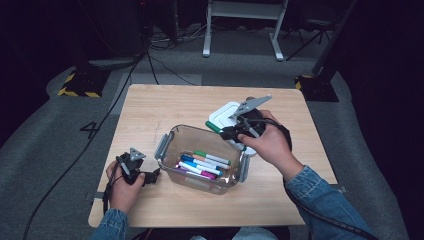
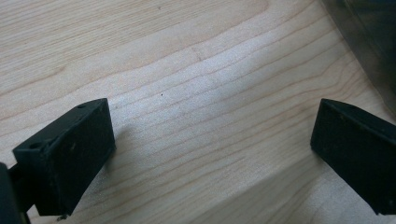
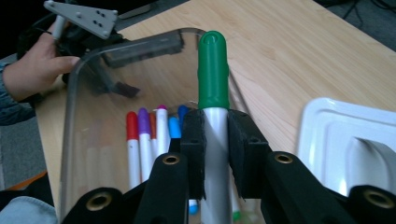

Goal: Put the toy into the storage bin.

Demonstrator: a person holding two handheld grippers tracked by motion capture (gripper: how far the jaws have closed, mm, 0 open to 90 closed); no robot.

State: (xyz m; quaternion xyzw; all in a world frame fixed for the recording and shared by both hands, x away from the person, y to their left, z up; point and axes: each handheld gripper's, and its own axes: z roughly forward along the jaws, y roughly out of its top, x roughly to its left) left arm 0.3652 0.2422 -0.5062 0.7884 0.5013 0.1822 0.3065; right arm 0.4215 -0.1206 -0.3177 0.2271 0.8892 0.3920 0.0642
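High view: right gripper point(image 1: 227, 131) over far rim of clear container point(image 1: 172, 137), jaws pinching green-capped marker point(image 1: 213, 126). White lid point(image 1: 222, 112) on table point(image 1: 150, 105) behind it. Coloured markers point(image 1: 202, 165) lie inside container. Left gripper point(image 1: 152, 176) rests on table just beside container's left latch.

Left gripper view: jaws spread wide over bare wood, nothing between.

Right gripper view: pads point(image 3: 194, 149) clamp marker's white barrel just below green cap, cap pointing over container.

There were two grippers point(image 1: 150, 177) point(image 1: 226, 133), one clear bin point(image 1: 172, 135), one white lid point(image 1: 226, 111), one green-capped marker point(image 3: 213, 70) in the jaws, and about six markers point(image 1: 202, 165) lying in the bin, though their overlap blurred the count.
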